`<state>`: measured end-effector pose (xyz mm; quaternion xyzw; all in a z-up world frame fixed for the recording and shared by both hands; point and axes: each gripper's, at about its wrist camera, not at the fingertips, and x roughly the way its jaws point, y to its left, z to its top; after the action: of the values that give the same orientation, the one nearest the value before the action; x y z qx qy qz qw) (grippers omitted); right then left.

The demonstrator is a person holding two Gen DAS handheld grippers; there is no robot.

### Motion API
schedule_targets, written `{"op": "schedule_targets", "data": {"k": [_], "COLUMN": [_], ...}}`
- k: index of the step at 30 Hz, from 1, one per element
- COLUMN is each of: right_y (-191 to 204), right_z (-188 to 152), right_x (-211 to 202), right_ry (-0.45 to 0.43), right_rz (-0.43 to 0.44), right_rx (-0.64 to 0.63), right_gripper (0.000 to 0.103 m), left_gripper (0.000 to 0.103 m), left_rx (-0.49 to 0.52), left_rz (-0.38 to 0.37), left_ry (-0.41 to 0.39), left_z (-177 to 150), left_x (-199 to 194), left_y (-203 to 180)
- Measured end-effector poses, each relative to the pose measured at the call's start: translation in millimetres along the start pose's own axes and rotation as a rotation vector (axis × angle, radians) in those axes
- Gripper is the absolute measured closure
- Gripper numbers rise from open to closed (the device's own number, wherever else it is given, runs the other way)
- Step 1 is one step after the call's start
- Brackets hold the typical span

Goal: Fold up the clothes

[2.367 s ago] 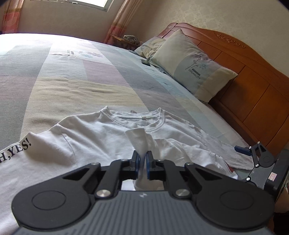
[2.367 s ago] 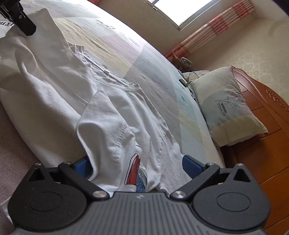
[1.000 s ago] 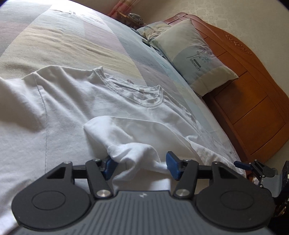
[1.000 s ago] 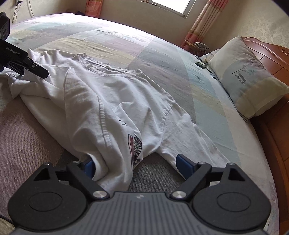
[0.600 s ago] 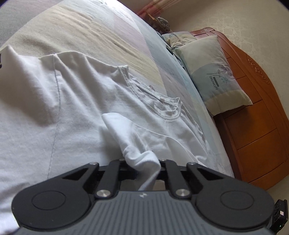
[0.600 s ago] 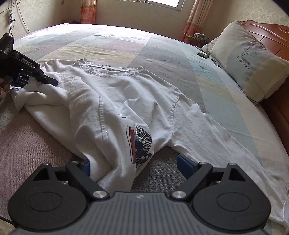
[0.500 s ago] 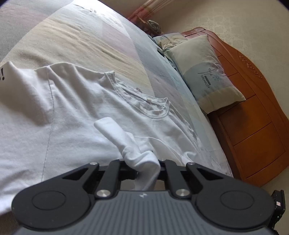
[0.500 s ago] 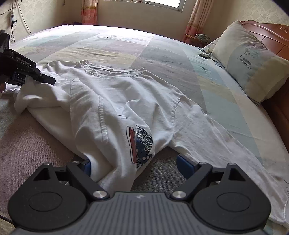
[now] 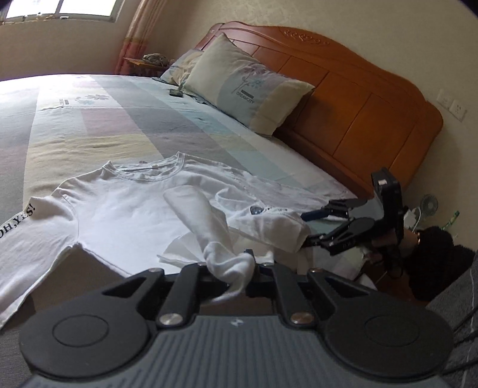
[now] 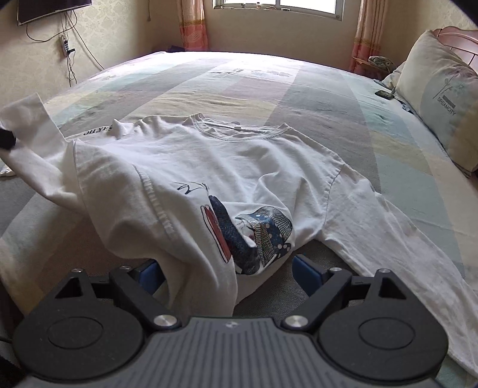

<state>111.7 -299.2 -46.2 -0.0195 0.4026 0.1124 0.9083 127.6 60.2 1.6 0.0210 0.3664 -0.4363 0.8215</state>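
**A:** Start with the left wrist view. Where is my left gripper (image 9: 231, 270)?

**B:** Bottom centre of the frame, jaws pressed together on a bunched fold of the white T-shirt (image 9: 128, 212), which spreads over the bed (image 9: 125, 125) across the middle of the picture. I judge I pinch the hem like this so the lower edge can be carried toward the collar for a fold.

**A:** And the other one?

**B:** The right gripper (image 9: 310, 225) shows at the right of the frame, jaws wide apart around a hump of the same shirt, not squeezing it that I can see. A hand behind it is mostly hidden.

**A:** Counts there?

**B:** One shirt, two grippers, two pillows (image 9: 248, 86) against one wooden headboard (image 9: 358, 98) in the upper right, one small dark object (image 9: 176, 93) on the cover beside them.

**A:** Now the right wrist view.

**B:** My right gripper (image 10: 227, 273) sits at the bottom, blue pads well apart, with the printed front of the T-shirt (image 10: 239, 167) draped between them and lying against the left pad. I read that as poised to take the opposite hem corner. The collar points toward the window (image 10: 277, 4) at the top.

**A:** Counts?

**B:** One shirt, one pillow (image 10: 442, 101) at the right edge, two curtains (image 10: 192, 24) flanking the window, one screen (image 10: 53, 7) in the upper left.
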Motion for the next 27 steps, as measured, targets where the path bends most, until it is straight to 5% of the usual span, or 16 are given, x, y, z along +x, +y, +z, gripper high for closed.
{"op": "schedule_targets", "data": {"k": [6,9,15,21,24,27], "right_y": [-8.2,-16.0,-28.0,-32.2,-38.8,-45.4], "right_z": [-26.7,-39.7,-59.0,-59.7,-55.2,-50.1], "right_x": [-28.1,-32.5,-32.1,-28.0,-24.1,-18.2], "right_ry": [0.01,0.011,0.003,0.003,-0.008,-0.013], "right_rz": [0.037,0.058,0.117,0.118,0.124,0.114], "right_rx": [0.052,0.122,0.258,0.296,0.338,0.39], "right_gripper": [0.006,0.006,0.006,0.005,0.005,0.005], "left_gripper": [0.084,0.08,0.066,0.028,0.026,0.026], "left_rx": [0.138,0.101,-0.117,-0.357,-0.489,-0.719], "left_rz": [0.084,0.134,0.062,0.013,0.074,0.031], "left_ry": [0.334,0.374,0.178,-0.144,-0.199,-0.199], "left_z": [-64.6,-78.7,-58.9,-28.6,-25.5,-38.8], "left_x": [27.5,31.2,-10.9,-55.1,-40.3,-1.5], "left_y": [-15.9,-1.6,24.0,61.6,94.2,138.4]}}
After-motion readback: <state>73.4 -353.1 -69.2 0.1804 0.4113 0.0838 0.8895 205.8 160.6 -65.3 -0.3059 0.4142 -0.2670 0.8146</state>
